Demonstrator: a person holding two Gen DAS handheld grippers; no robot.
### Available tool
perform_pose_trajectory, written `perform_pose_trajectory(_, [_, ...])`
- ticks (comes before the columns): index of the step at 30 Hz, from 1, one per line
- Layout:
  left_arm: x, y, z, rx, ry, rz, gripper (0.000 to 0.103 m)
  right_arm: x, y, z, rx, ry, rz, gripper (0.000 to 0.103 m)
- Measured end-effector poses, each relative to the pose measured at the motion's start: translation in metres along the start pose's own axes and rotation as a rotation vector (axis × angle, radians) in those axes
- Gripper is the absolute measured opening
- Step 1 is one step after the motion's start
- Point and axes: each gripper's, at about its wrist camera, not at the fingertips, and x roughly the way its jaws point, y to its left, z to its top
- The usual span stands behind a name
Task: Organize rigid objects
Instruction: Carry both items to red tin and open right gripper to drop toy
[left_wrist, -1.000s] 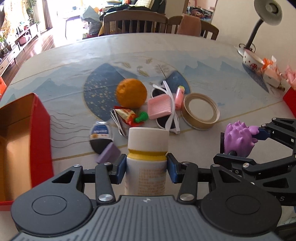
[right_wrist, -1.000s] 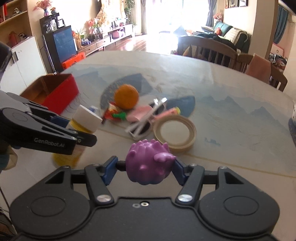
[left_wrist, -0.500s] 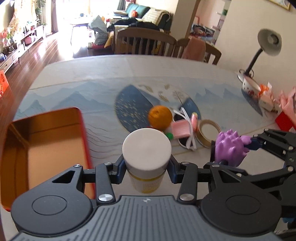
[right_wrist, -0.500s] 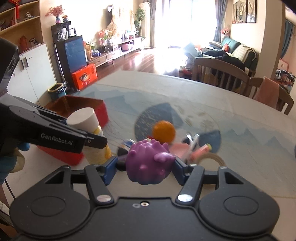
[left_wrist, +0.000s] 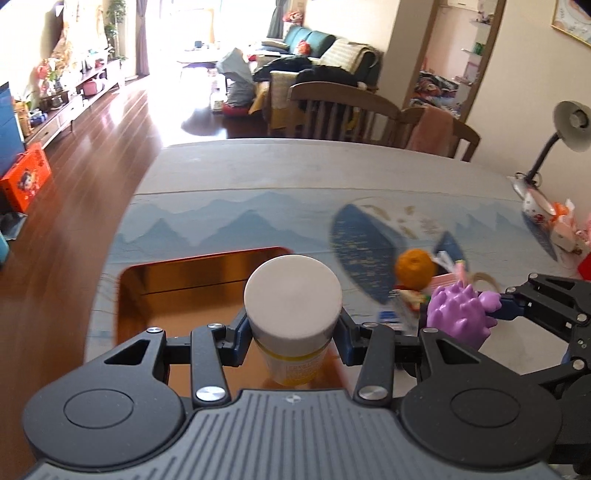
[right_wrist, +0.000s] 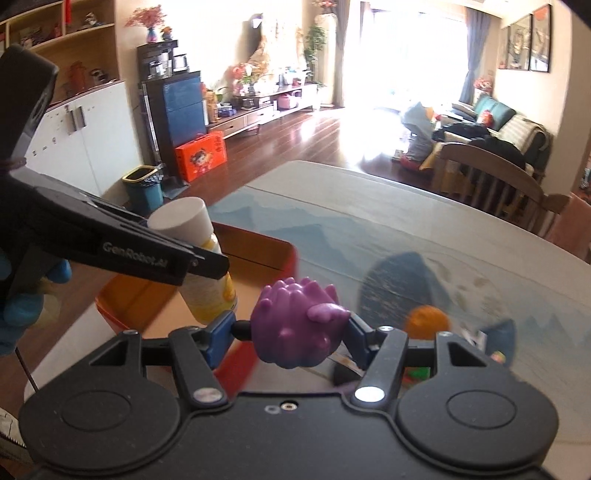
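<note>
The left gripper (left_wrist: 293, 338) held a white-capped yellow bottle (left_wrist: 292, 299) clamped between its jaws, in the air above the open red box (left_wrist: 177, 280). Just beside it, the right gripper (right_wrist: 295, 332) gripped a spiky purple toy (right_wrist: 299, 325) over the box's near corner; an orange (right_wrist: 426, 321) lay on the table (right_wrist: 406, 229) beyond

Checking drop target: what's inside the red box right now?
The red box shows a bare golden-brown floor at its far end. The bottle in the left gripper hangs over it, and the gripper body covers the near part.
</note>
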Motion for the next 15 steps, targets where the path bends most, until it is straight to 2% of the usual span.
perform_pose_trajectory(9, [0.028, 0.057, 0.000, 0.020, 0.107, 0.054, 0.044, 0.061, 0.047, 0.012, -0.098, 0.054, 0.028, 0.061])
perform_pose_trajectory(15, [0.047, 0.076, 0.005, 0.035, 0.116, 0.094, 0.044, 0.101, 0.058, 0.020, -0.125, 0.098, 0.024, 0.061])
